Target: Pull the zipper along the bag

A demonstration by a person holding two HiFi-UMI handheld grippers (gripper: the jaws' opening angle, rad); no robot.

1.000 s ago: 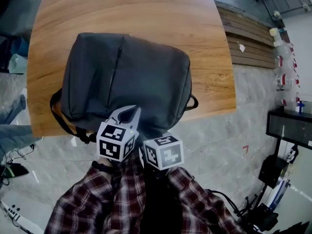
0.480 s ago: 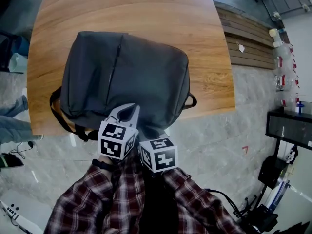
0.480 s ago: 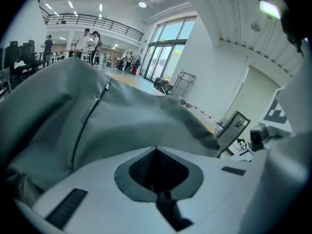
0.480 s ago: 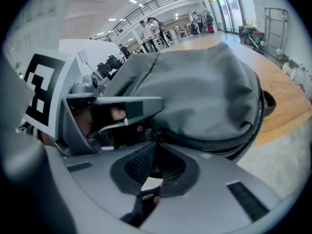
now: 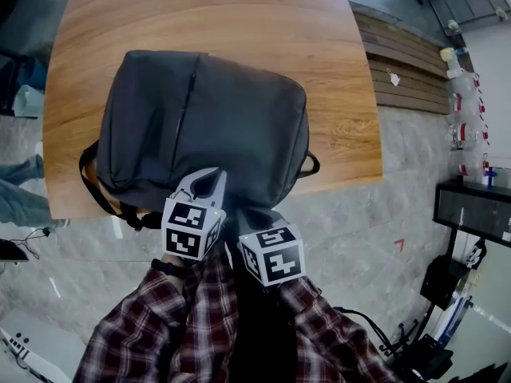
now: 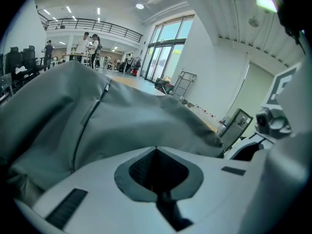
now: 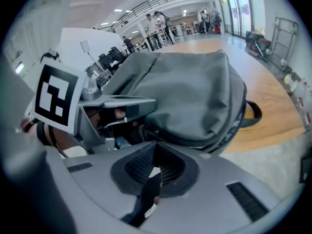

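The backpack [image 5: 204, 126] lies at the counter's [image 5: 239, 22] near edge. The left tool [image 5: 210, 180] and right tool [image 7: 156, 132] sit side by side before it.

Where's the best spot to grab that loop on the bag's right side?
Probably the loop, at its outer bend, from above. It sticks out from the bag over the table with an open middle, so fingers can straddle the strap.

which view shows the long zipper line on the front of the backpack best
The head view: from above, the zipper line runs unobstructed down the front of the backpack. The left gripper view shows it foreshortened from low down, as a curved seam. The right gripper view catches only a faint stretch of it.
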